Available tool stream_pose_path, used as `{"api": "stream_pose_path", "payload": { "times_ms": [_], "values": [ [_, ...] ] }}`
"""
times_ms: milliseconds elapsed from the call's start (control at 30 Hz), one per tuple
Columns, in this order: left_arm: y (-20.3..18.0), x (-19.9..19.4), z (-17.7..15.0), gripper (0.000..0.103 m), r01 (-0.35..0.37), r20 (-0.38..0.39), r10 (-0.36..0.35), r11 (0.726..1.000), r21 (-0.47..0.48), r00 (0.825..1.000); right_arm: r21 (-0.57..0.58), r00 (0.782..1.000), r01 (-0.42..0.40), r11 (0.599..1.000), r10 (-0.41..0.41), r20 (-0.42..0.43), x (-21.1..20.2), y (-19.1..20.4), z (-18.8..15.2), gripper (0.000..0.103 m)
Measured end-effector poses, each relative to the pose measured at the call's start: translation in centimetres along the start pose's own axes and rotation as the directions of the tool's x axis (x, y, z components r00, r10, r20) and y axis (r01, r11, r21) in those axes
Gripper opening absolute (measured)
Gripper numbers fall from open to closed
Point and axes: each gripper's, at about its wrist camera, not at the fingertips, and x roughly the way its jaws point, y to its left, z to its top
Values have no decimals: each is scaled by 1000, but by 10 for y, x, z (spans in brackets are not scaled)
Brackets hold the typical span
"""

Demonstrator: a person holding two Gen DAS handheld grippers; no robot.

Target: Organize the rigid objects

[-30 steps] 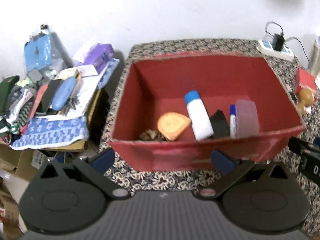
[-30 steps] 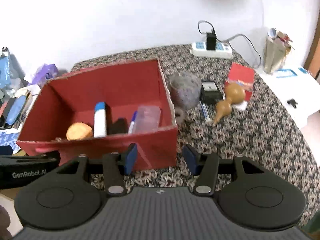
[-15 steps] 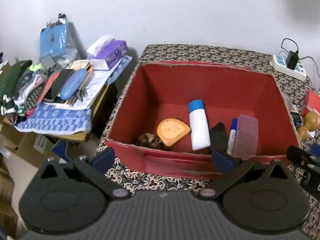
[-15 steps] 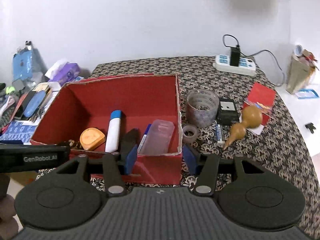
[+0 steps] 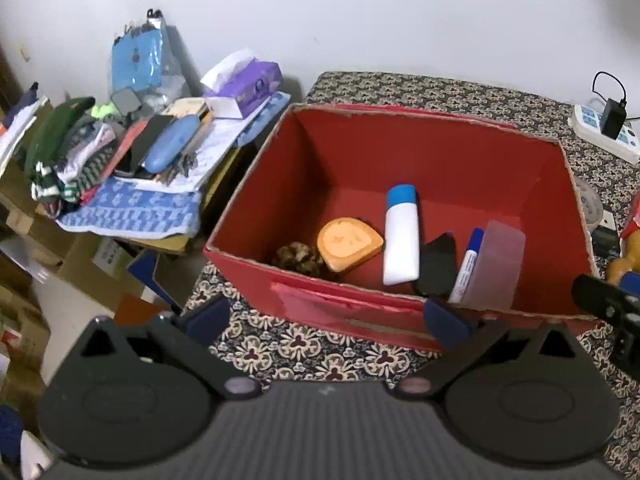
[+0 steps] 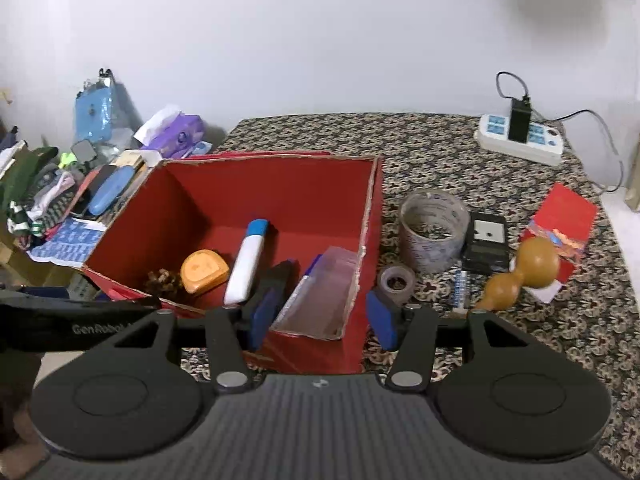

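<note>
Red box [image 6: 372, 216] on the patterned table holds bottle [image 6: 246, 266], orange case [image 6: 204, 271] and marker inside; right of it, tape rolls [image 6: 434, 226] and gourd [image 6: 524, 272] remain loose; left gripper [image 5: 326, 320] and right gripper [image 6: 320, 318] both open, empty.

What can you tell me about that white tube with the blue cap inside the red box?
The white plastic tube with a blue cap lies flat on the floor of the red cardboard box, cap end toward the far wall. It looks smooth, rigid and closed. An orange rounded case sits beside it on one side, a black object on the other. Neither claw touches it.
</note>
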Motion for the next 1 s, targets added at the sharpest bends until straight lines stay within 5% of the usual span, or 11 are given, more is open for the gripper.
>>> {"api": "stream_pose_path", "payload": {
  "times_ms": [167, 500, 1000],
  "values": [
    [0, 2, 9, 103, 20, 12, -21, 999, 39, 1000, 8, 1000, -12, 1000, 12, 1, 0, 4, 2, 38],
    [12, 8, 20, 103, 82, 48, -89, 988, 130, 995, 91, 996, 87, 992, -89, 21, -2, 17, 2, 38],
    [32, 18, 27, 103, 123, 67, -135, 980, 154, 989, 81, 989, 147, 986, -149, 10, 12, 51, -1, 38]
  ]
}}
